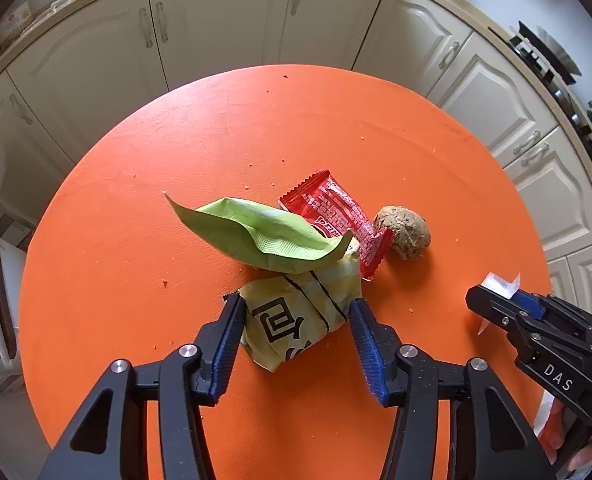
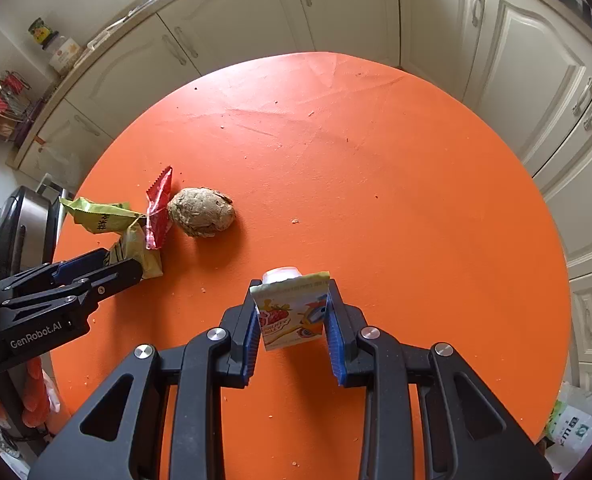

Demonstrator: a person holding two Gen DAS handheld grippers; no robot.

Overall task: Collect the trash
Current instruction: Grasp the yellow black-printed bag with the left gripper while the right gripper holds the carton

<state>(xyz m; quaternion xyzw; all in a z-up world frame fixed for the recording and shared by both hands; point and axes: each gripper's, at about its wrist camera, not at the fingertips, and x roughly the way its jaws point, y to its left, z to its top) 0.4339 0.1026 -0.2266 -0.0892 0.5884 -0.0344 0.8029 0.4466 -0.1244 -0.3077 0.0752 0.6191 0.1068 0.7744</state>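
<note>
On the round orange table (image 1: 176, 140) lies a pile of trash: a yellow-green wrapper (image 1: 296, 312), a green napkin (image 1: 256, 232), a red wrapper (image 1: 336, 212) and a brown lump of food (image 1: 406, 232). My left gripper (image 1: 296, 304) has its jaws on both sides of the yellow-green wrapper, touching it. My right gripper (image 2: 292, 292) is shut on a small jelly cup (image 2: 292, 316) with a printed foil lid, held above the table. The right gripper also shows in the left wrist view (image 1: 496, 300). The left gripper shows in the right wrist view (image 2: 108, 268).
Cream kitchen cabinets (image 1: 216, 20) curve around the far side of the table. Crumbs (image 2: 295, 221) dot the tabletop. A white plastic bag (image 2: 576, 424) sits on the floor at the right. A metal appliance (image 2: 20, 224) stands left of the table.
</note>
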